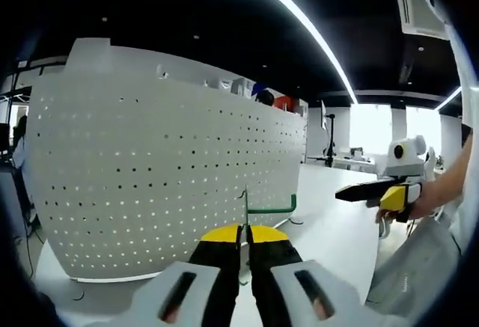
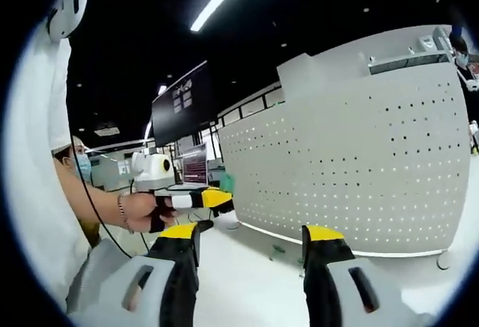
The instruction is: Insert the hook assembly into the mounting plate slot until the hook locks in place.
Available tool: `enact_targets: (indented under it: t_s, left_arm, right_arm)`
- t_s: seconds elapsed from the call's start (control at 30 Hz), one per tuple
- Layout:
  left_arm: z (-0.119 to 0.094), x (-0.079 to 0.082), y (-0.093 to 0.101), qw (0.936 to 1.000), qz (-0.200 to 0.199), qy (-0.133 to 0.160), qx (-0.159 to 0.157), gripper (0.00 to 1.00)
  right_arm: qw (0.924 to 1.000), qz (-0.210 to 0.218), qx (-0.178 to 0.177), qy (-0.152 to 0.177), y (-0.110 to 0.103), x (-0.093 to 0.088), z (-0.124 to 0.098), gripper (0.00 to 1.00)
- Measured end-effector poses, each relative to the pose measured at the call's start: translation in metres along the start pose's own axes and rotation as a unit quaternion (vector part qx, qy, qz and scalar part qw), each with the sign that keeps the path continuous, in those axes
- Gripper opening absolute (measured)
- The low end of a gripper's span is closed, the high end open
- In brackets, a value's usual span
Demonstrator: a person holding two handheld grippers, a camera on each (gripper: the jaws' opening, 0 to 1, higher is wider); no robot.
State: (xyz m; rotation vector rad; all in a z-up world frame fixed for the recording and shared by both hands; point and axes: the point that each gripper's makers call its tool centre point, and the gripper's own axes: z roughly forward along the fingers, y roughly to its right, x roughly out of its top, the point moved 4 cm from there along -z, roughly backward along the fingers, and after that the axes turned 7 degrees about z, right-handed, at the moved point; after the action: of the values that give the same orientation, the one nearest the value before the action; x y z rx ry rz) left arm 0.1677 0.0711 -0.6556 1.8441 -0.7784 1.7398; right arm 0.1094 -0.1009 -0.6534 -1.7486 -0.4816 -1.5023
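Pinching the hook (image 1: 263, 209) between clenched jaws, the left gripper (image 1: 243, 239) has it by the thin upright shank, with the green arm jutting right just above the tips. Looks like light, stiff coated wire: little mass, probably slick, likely to twist in the pads if pushed off-axis, so the low grip on the shank seems right. Ahead of the jaws, close, stands the pegboard (image 1: 165, 162), upright and curved by the lens; hook tip not yet in a hole. Right of the jaws, further off, the right gripper (image 1: 359, 191) sits in a hand (image 1: 423, 201), level. In the right gripper view its jaws are spread wide, empty, pegboard (image 2: 359, 155) beyond them; left gripper (image 2: 213, 198) to their left.
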Motion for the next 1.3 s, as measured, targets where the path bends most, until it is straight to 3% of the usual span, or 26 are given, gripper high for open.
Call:
enact_targets:
  t_s: [0.5,1.3]
  left_arm:
    - [-0.002,-0.002,0.005,1.0,-0.002,0.001,-0.001,0.03]
    - [-0.005,-0.004,0.002,1.0,-0.007,0.005,0.005,0.03]
  right_arm:
    - [0.999,0.025,0.028,0.022,-0.016,0.004,0.04,0.44]
    - [0.9961,0.033,0.08,0.013,-0.035,0.009,0.093,0.47]
